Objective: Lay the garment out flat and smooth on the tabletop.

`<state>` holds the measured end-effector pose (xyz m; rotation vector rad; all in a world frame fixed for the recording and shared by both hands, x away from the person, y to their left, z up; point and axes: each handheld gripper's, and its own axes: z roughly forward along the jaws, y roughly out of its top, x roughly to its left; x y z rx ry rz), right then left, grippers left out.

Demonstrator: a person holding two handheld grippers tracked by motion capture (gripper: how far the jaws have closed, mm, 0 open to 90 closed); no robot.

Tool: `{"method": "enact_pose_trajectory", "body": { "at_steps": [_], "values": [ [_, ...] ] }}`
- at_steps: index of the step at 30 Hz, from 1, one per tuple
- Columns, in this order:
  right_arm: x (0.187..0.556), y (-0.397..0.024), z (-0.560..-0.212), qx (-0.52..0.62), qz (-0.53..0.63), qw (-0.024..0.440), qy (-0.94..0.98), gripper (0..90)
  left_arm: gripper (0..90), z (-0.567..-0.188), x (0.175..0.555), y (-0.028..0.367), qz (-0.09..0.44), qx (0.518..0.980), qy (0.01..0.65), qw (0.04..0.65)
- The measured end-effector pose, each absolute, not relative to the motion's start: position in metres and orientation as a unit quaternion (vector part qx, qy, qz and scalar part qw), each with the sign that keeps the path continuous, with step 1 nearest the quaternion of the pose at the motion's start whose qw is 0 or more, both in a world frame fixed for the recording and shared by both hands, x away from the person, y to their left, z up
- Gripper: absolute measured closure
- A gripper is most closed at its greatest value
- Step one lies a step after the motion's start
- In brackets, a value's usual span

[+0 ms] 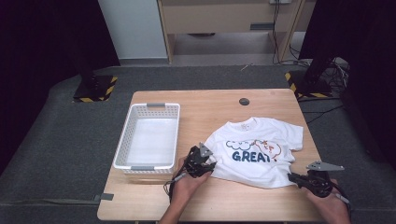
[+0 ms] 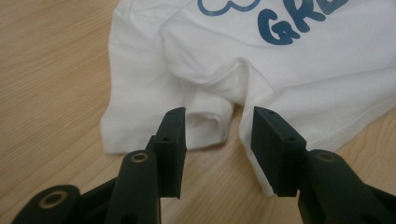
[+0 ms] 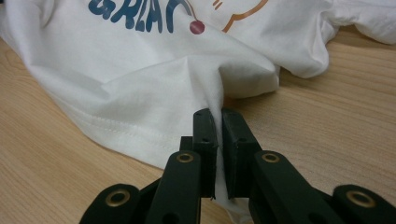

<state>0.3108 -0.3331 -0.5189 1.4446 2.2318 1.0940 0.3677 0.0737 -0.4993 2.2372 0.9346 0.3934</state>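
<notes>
White shirt lies spread on the surface, print up, to the right of an empty white basket. Left gripper sits at the shirt's left sleeve edge, jaws apart, no fabric pressed between them; the pads clear the cloth. Right gripper is at the shirt's lower right hem, jaws nearly together, clamping a raised fold of fabric.
</notes>
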Motion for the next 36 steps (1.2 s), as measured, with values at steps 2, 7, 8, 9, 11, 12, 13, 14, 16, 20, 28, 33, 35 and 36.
{"method": "enact_pose_trajectory", "body": {
  "at_steps": [2,7,8,9,11,12,13,14,16,20,28,33,35,36],
  "values": [
    [0.310,-0.333,-0.519,0.498,0.377,0.133,0.769,84.6,54.9,-0.498,0.361,0.079,0.146,0.854,0.363,0.342],
    [0.307,-0.333,-0.519,0.496,0.375,0.137,0.771,83.4,53.4,-0.505,0.348,0.077,0.123,0.853,0.363,0.353],
    [0.306,-0.333,-0.518,0.496,0.375,0.135,0.771,83.3,52.5,-0.506,0.347,0.075,0.118,0.855,0.362,0.352],
    [0.305,-0.333,-0.518,0.494,0.375,0.135,0.773,83.4,51.7,-0.506,0.345,0.072,0.116,0.858,0.358,0.349],
    [0.302,-0.333,-0.518,0.490,0.372,0.131,0.777,84.1,52.2,-0.508,0.342,0.067,0.115,0.866,0.347,0.341],
    [0.300,-0.333,-0.518,0.489,0.370,0.128,0.780,84.4,52.5,-0.509,0.341,0.065,0.115,0.871,0.342,0.333],
    [0.298,-0.333,-0.517,0.488,0.370,0.124,0.781,84.5,54.4,-0.511,0.339,0.062,0.112,0.874,0.340,0.329],
    [0.296,-0.334,-0.517,0.488,0.369,0.119,0.782,84.5,57.6,-0.513,0.338,0.060,0.113,0.876,0.339,0.324],
    [0.292,-0.334,-0.515,0.487,0.364,0.115,0.785,84.6,62.0,-0.516,0.336,0.056,0.109,0.882,0.336,0.312],
    [0.282,-0.332,-0.512,0.478,0.354,0.109,0.796,85.0,77.2,-0.517,0.331,0.053,0.102,0.889,0.326,0.303],
    [0.262,-0.345,-0.512,0.474,0.327,0.108,0.810,84.9,79.1,-0.511,0.305,0.053,0.093,0.901,0.300,0.300],
    [0.259,-0.353,-0.511,0.483,0.327,0.127,0.803,70.2,62.5,-0.496,0.303,0.059,0.125,0.887,0.312,0.317],
    [0.260,-0.355,-0.505,0.489,0.329,0.152,0.794,64.5,56.8,-0.488,0.309,0.063,0.144,0.879,0.320,0.324],
    [0.260,-0.354,-0.502,0.489,0.332,0.160,0.791,62.0,53.5,-0.484,0.313,0.064,0.150,0.875,0.325,0.325]
  ]
}}
